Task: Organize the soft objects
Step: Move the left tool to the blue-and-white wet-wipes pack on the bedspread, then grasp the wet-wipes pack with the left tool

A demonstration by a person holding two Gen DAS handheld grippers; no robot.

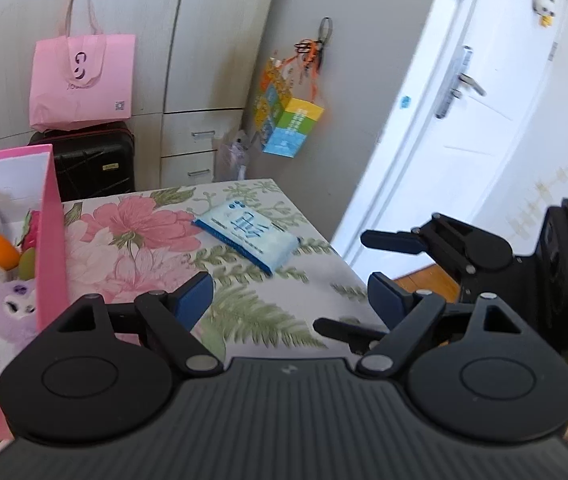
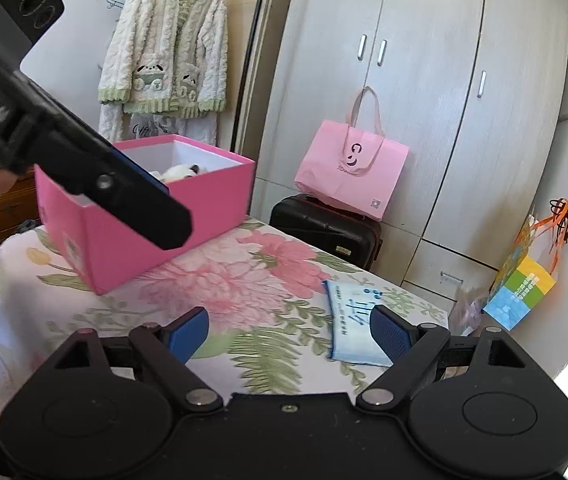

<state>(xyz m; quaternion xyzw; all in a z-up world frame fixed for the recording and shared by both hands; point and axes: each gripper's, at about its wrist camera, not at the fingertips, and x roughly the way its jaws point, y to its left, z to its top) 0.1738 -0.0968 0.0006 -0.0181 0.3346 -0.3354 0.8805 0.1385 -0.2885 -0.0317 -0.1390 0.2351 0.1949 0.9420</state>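
Observation:
A blue and white tissue pack (image 1: 246, 236) lies flat on the floral tablecloth (image 1: 252, 312); it also shows in the right wrist view (image 2: 354, 322). A pink box (image 1: 50, 240) at the left holds several plush toys (image 1: 0, 308); in the right wrist view the box (image 2: 132, 240) stands at the back left. My left gripper (image 1: 290, 300) is open and empty above the table, short of the pack. My right gripper (image 2: 290, 334) is open and empty, its right finger beside the pack; it also shows in the left wrist view (image 1: 348, 280), at the right.
A black suitcase (image 2: 324, 232) with a pink paper bag (image 2: 352, 176) on it stands behind the table against the wardrobe. A colourful bag (image 1: 288, 120) hangs on the wardrobe side. A white door (image 1: 464, 100) is at the right. The table edge (image 1: 324, 236) runs along the right.

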